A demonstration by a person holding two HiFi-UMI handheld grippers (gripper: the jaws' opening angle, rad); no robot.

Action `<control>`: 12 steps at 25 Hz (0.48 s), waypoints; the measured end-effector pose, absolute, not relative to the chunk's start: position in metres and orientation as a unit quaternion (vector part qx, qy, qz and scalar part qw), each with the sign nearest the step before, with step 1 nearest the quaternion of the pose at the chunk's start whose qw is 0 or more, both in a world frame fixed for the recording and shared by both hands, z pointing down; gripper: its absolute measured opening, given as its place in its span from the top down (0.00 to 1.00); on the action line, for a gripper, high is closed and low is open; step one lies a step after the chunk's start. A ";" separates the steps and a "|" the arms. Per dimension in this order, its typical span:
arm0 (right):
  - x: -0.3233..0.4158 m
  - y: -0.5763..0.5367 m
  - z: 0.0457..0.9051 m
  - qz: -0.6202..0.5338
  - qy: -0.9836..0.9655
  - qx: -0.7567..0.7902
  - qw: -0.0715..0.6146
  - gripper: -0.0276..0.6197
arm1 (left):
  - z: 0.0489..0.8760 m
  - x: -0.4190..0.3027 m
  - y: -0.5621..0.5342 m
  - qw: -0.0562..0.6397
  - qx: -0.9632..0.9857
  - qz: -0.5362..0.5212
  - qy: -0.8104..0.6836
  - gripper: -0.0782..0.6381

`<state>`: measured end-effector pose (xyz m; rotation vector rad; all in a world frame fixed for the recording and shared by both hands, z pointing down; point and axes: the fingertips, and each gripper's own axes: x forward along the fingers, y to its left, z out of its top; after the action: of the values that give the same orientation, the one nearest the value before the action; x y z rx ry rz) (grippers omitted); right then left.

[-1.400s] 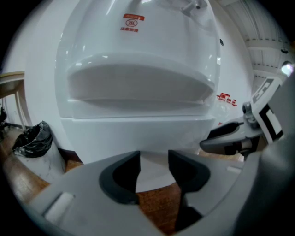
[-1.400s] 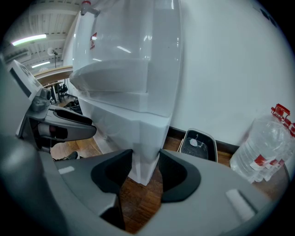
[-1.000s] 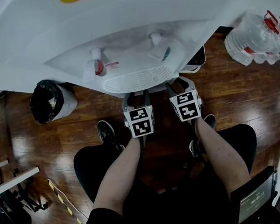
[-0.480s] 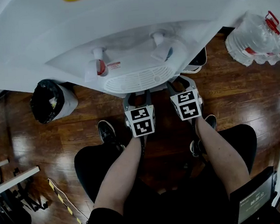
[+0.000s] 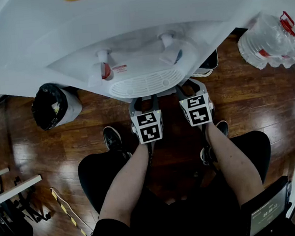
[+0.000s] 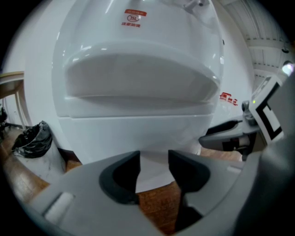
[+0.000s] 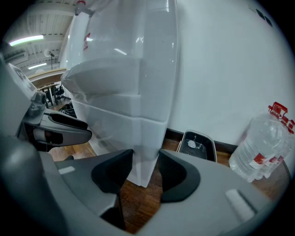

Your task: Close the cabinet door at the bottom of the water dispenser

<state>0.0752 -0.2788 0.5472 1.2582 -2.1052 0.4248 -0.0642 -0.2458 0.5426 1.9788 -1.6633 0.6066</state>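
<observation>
Two grippers are showing: the left gripper [image 6: 153, 168] and the right gripper [image 7: 145, 168]. Each is carrying one marker cube [image 5: 148, 126]. One water dispenser [image 5: 130, 34] is standing just ahead of both, bearing two taps: one red tap [image 5: 104, 70] and one blue-marked tap [image 5: 168, 49]. One bin [image 5: 54, 105] lined with a black bag is sitting well off the left gripper's left. One dark tray [image 7: 197, 144] is lying beyond the right gripper. At least two water bottles [image 5: 269, 37] are crowding farther to its right; their exact number is unclear.
</observation>
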 end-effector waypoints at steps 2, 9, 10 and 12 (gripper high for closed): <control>0.074 -0.279 0.545 0.164 -0.801 0.479 0.319 0.68 | 0.543 -0.064 -0.246 0.240 0.724 0.223 -0.608 0.60; 0.075 -0.279 0.548 0.164 -0.799 0.480 0.324 0.68 | 0.539 -0.057 -0.246 0.228 0.734 0.229 -0.597 0.60; 0.076 -0.279 0.548 0.167 -0.797 0.481 0.326 0.68 | 0.538 -0.055 -0.247 0.226 0.736 0.231 -0.594 0.60; 0.077 -0.280 0.550 0.178 -0.792 0.483 0.328 0.68 | 0.536 -0.051 -0.248 0.222 0.742 0.233 -0.589 0.60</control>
<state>0.0773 -0.2799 0.5504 1.2646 -2.0732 0.4662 -0.0506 -0.2485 0.5358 2.0487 -1.6266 0.6425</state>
